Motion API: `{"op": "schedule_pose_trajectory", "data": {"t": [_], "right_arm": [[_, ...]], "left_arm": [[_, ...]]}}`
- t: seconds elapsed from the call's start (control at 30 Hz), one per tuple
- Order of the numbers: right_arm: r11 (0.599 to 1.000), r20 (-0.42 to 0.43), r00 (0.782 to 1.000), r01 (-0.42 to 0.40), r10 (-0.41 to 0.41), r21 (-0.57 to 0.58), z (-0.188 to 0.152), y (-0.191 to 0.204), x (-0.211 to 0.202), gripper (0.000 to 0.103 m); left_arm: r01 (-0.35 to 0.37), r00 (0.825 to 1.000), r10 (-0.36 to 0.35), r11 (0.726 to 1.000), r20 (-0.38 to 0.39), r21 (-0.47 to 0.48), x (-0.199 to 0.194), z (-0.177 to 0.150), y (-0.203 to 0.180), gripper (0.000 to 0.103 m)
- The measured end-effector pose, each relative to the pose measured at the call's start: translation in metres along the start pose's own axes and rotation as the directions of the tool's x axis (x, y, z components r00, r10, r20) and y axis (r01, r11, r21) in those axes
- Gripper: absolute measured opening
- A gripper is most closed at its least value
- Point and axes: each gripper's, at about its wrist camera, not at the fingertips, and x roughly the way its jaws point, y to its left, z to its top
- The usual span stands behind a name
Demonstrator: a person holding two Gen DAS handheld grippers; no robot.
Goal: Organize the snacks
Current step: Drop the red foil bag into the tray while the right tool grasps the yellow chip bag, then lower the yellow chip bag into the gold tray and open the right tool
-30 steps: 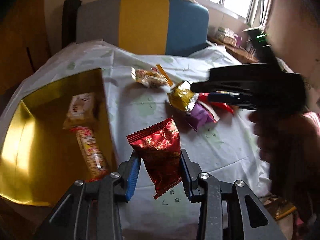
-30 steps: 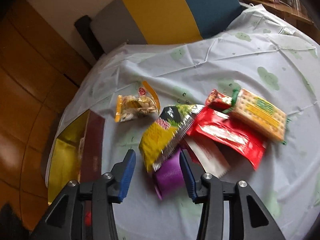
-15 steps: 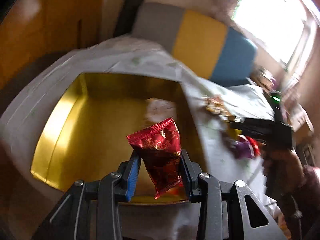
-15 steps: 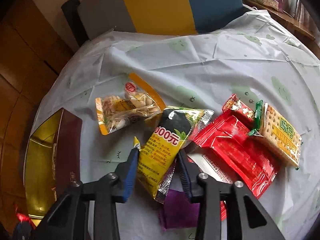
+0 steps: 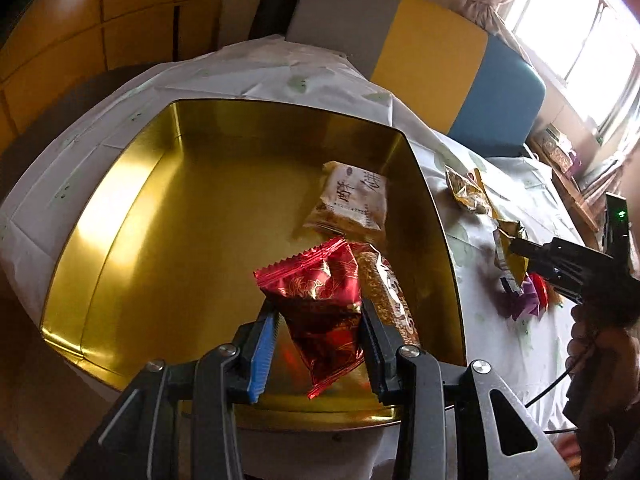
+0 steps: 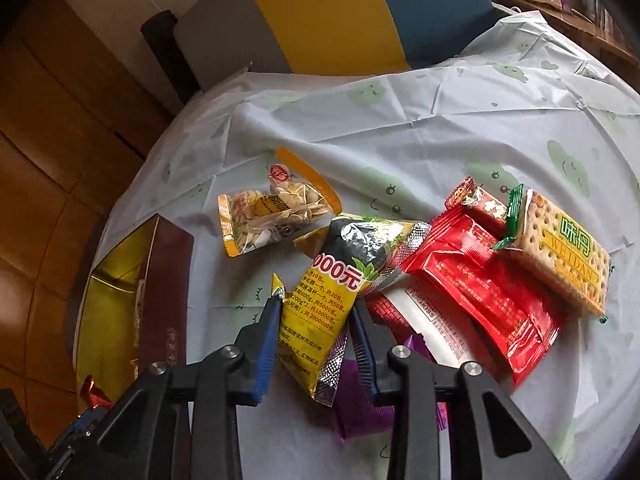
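My left gripper (image 5: 318, 320) is shut on a red foil snack packet (image 5: 320, 304) and holds it above the open gold tin box (image 5: 132, 224). Inside the box lie a white biscuit pack (image 5: 352, 204) and a long cereal bar (image 5: 390, 300). My right gripper (image 6: 316, 320) is shut on a yellow and black snack bag (image 6: 336, 284), over the pile on the tablecloth. The pile holds a red packet (image 6: 484, 292), a cracker pack (image 6: 564, 248), a purple packet (image 6: 360, 396) and a clear bag of seeds (image 6: 272, 212).
The white tablecloth (image 6: 440, 120) covers a round table. A grey, yellow and blue sofa (image 6: 340, 20) stands behind it. The gold box (image 6: 116, 308) sits at the table's left edge in the right wrist view. The right gripper (image 5: 568, 268) shows at the right of the left wrist view.
My left gripper carried the red packet from over the tablecloth to above the gold box. My right gripper moved forward and closed on the yellow and black bag.
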Motion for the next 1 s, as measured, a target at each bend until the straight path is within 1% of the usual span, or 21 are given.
{"op": "schedule_pose_trajectory", "data": {"t": [0.07, 0.1, 0.13, 0.2, 0.23, 0.43, 0.63, 0.73, 0.83, 0.93, 1.0], "right_arm": [[1.000, 0.004, 1.000, -0.006, 0.006, -0.006, -0.001, 0.000, -0.002, 0.035], [1.000, 0.007, 1.000, -0.011, 0.011, -0.010, -0.002, 0.001, -0.004, 0.035], [1.000, 0.009, 1.000, -0.012, 0.012, -0.014, -0.002, 0.001, -0.005, 0.035], [1.000, 0.013, 1.000, -0.012, 0.013, -0.018, -0.002, 0.002, -0.006, 0.035], [1.000, 0.015, 1.000, -0.017, 0.017, -0.018, -0.002, 0.002, -0.007, 0.035], [0.999, 0.039, 0.998, -0.044, 0.045, -0.030, -0.004, 0.005, -0.016, 0.035], [0.993, 0.049, 0.994, -0.093, 0.097, -0.071, -0.008, 0.021, -0.027, 0.035], [0.983, 0.043, 0.988, -0.141, 0.147, -0.120, -0.011, 0.041, -0.035, 0.035], [0.964, 0.026, 0.980, -0.190, 0.198, -0.187, -0.016, 0.069, -0.040, 0.035], [0.930, -0.012, 0.964, -0.258, 0.264, -0.264, -0.022, 0.105, -0.040, 0.035], [0.908, -0.043, 0.957, -0.284, 0.285, -0.309, -0.028, 0.127, -0.037, 0.035]], "left_arm": [[-0.004, 1.000, 0.004, 1.000, -0.012, 0.009, 0.003, 0.000, -0.002, 0.042], [0.001, 1.000, 0.000, 1.000, -0.021, 0.012, 0.004, -0.001, -0.003, 0.046], [0.003, 1.000, -0.003, 1.000, -0.022, 0.014, 0.005, -0.001, -0.004, 0.054], [-0.004, 1.000, 0.004, 1.000, -0.020, 0.019, 0.006, -0.002, -0.006, 0.066], [-0.005, 1.000, 0.005, 1.000, -0.017, 0.021, 0.005, -0.003, -0.007, 0.068], [-0.042, 0.999, 0.042, 0.999, 0.001, 0.022, 0.000, -0.005, -0.006, 0.068], [-0.086, 0.995, 0.085, 0.996, 0.057, 0.013, -0.020, -0.006, 0.003, 0.068], [-0.111, 0.990, 0.109, 0.994, 0.087, 0.014, -0.031, -0.007, 0.010, 0.068], [-0.130, 0.986, 0.129, 0.992, 0.101, 0.004, -0.039, -0.009, 0.017, 0.068], [-0.135, 0.984, 0.136, 0.991, 0.113, -0.020, -0.046, -0.009, 0.024, 0.068], [-0.136, 0.983, 0.139, 0.990, 0.122, -0.033, -0.051, -0.009, 0.028, 0.068]]}}
